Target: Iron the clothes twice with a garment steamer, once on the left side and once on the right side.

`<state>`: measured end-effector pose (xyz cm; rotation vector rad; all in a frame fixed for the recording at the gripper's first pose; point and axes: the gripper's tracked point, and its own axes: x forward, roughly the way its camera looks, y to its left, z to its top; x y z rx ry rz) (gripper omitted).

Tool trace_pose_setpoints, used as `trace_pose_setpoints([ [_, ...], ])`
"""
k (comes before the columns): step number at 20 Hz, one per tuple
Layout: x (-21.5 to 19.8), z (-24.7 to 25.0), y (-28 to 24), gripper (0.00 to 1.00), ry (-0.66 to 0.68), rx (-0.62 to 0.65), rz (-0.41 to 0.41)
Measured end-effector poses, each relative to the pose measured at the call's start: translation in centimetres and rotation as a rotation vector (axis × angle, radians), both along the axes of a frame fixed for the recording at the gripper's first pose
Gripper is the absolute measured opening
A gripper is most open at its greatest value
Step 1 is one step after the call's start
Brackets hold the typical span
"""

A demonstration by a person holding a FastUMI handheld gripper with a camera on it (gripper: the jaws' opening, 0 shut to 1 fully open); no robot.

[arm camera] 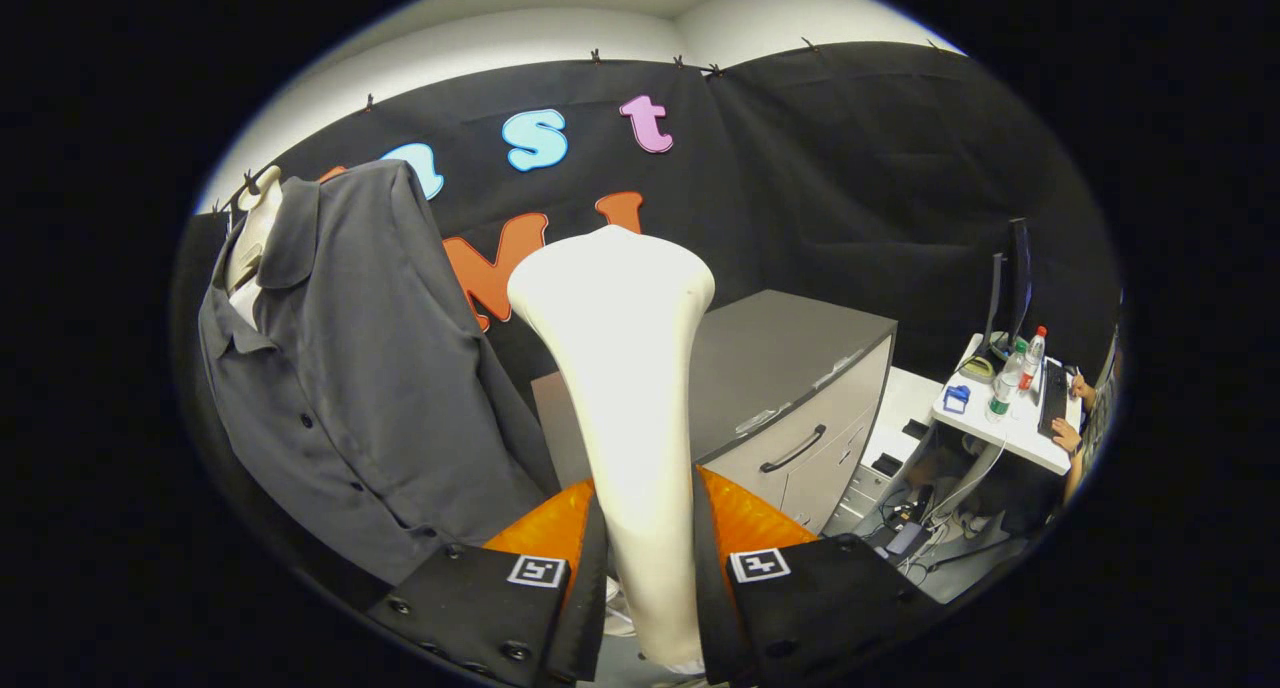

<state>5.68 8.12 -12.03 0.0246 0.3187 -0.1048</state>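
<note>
A white garment steamer (620, 368) stands upright between my two fingers, its wide head rising well beyond them. My gripper (648, 528) is shut on its narrow handle, both fingers pressing on the sides. A dark grey button-up shirt (360, 368) hangs on a pale mannequin form (252, 233) to the left of the steamer, its front facing me. The steamer head is apart from the shirt, to the right of its sleeve.
A grey cabinet (790, 388) with drawer handles stands behind and right of the steamer. Further right is a white desk (1010, 423) with bottles, a monitor and a keyboard, where a person's hand (1065, 433) rests. Cables lie on the floor beneath it.
</note>
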Motion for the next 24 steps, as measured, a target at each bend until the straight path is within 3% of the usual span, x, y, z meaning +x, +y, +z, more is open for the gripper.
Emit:
trace_pose_setpoints([
  [7,-2.1,1.4,3.4,0.46,-0.018,0.002,0.045],
  [24,-2.5,2.5,17.9,0.46,-0.047,-0.035,0.264],
])
